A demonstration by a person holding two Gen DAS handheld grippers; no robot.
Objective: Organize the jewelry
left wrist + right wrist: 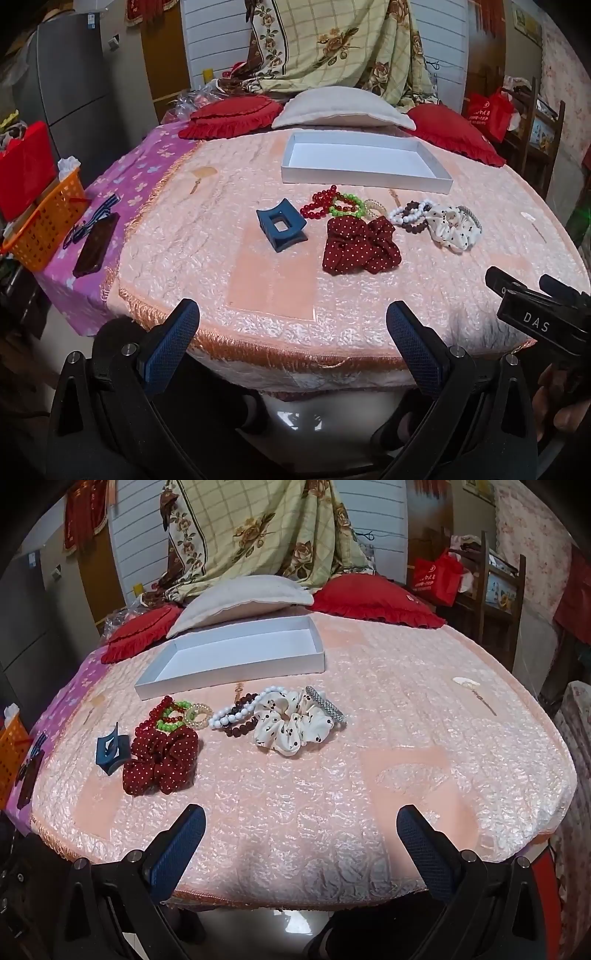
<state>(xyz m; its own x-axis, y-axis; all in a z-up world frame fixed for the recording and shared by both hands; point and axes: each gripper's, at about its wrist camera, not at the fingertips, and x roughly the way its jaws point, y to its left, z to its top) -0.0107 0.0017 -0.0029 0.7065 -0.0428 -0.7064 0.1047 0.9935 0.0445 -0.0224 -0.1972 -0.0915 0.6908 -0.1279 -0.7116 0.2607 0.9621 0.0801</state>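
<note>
Jewelry lies before my white box (364, 173): claw clip (281, 224), red scrunchie (360, 245), cream scrunchie (293, 725). Left gripper (293, 341) and right gripper (301, 843) gape, holding nothing.

Each black plastic left gripper (293, 349) finger is faced with a blue, finely cross-hatched rubber pad (173, 343), and round silver screw heads (127, 349) are set into the black arms behind the pads. The same black arms, blue textured pads (424, 853) and silver screws are seen on the black plastic right gripper (301, 849). At three o'clock in the left wrist view, white letters "DAS" (536, 322) are printed on a black housing, and bare skin of a hand (561, 400) is glimpsed below it.
</note>
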